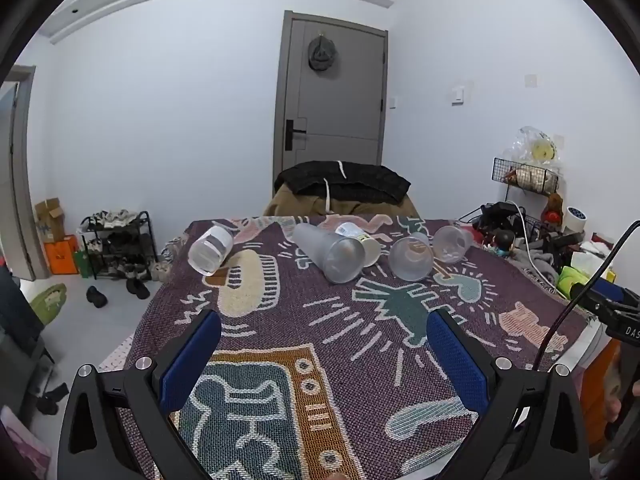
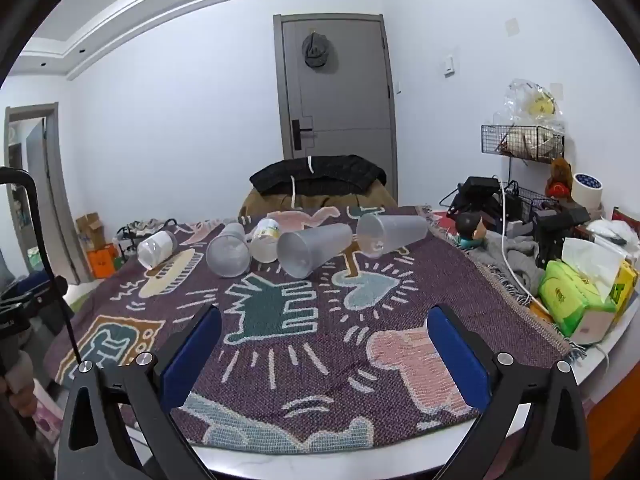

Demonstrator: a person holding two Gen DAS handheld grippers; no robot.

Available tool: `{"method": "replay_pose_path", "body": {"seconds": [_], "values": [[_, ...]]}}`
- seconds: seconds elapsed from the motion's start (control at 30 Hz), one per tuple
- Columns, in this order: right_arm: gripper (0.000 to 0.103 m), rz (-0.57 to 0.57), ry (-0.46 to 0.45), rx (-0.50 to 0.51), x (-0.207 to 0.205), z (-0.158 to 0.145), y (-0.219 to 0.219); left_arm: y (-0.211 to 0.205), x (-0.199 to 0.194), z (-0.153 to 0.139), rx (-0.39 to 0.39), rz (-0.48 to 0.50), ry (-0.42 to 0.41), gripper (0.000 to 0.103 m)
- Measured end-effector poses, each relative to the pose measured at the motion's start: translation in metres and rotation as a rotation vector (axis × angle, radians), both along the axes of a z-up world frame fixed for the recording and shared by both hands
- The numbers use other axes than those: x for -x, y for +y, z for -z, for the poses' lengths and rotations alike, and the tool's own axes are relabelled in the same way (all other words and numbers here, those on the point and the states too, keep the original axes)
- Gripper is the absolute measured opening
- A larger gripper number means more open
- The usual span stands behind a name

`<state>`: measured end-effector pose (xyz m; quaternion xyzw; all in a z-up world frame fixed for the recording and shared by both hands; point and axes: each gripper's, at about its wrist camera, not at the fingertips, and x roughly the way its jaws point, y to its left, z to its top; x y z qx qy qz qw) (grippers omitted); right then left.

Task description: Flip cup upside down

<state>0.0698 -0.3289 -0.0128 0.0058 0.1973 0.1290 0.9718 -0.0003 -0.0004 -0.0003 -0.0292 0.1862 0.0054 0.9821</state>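
five cups lie on their sides in a loose row at the far end of the table (image 2: 360,454), on a patterned woven blanket (image 2: 280,360). none stands upright. from the right wrist view, left to right: a short clear cup with a white band (image 2: 157,249), mouth turned toward the camera and to the left; a frosted cup (image 2: 229,255), long axis running front to back, mouth toward the camera; a labelled cup (image 2: 267,243) just behind and touching it; a tall frosted cup (image 2: 314,249), long axis slanting from near left to far right, mouth toward the camera; and a second frosted cup (image 2: 390,234) lying crosswise, mouth to the left.

the left wrist view shows the same row: banded cup (image 1: 211,250), tall frosted cup (image 1: 330,254), labelled cup (image 1: 360,242) against it, and two smaller frosted cups (image 1: 412,258) (image 1: 453,243) side by side.

left hand-held gripper (image 1: 324,360): jaws spread wide, blue pads (image 1: 192,360) apart, nothing between them, well short of the cups. right hand-held gripper (image 2: 324,360): likewise spread wide and empty, blue pads (image 2: 458,360) over bare blanket near the front edge.

surroundings: a tissue pack (image 2: 576,304), grey cloth (image 2: 516,260), white cable (image 2: 506,248) and a small figurine (image 2: 470,230) crowd the right margin of the table. a chair draped with dark clothing (image 2: 316,178) stands behind, before a grey door (image 2: 336,84).
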Motion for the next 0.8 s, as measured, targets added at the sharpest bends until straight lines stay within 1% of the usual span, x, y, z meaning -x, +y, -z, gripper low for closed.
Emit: {"method": "replay_pose_path", "body": {"seconds": [0.13,0.17,0.2,0.23,0.37,0.4,0.53,0.67,0.8], "values": [[0.103,-0.006,-0.021,-0.01,0.011,-0.002,-0.004,-0.003,0.001,0.001,-0.008,-0.001,0.006,0.103],[0.103,-0.016,0.001,-0.003,0.005,0.003,-0.004,-0.004,0.001,0.001,-0.007,0.002,0.008,0.103],[0.103,-0.021,0.026,0.023,0.0,0.005,0.004,-0.005,0.002,0.002,-0.007,0.004,0.009,0.103],[0.103,-0.027,0.033,0.019,-0.004,0.006,0.005,-0.005,0.0,-0.001,0.005,0.016,0.008,0.103],[0.103,-0.036,0.012,0.024,-0.003,0.006,0.008,-0.01,0.002,-0.003,-0.007,0.028,-0.003,0.103],[0.103,-0.04,0.011,0.025,-0.002,0.007,0.009,-0.004,0.0,0.003,-0.001,0.034,-0.008,0.103],[0.103,-0.056,0.004,0.026,-0.002,0.011,0.011,0.002,-0.001,0.008,0.024,0.035,-0.022,0.103],[0.103,-0.056,-0.021,0.054,0.001,0.017,0.013,0.007,-0.003,0.011,0.011,0.011,-0.031,0.103],[0.103,-0.055,0.011,0.049,-0.006,0.021,0.017,0.013,-0.007,0.011,0.03,-0.002,-0.03,0.103]]}}
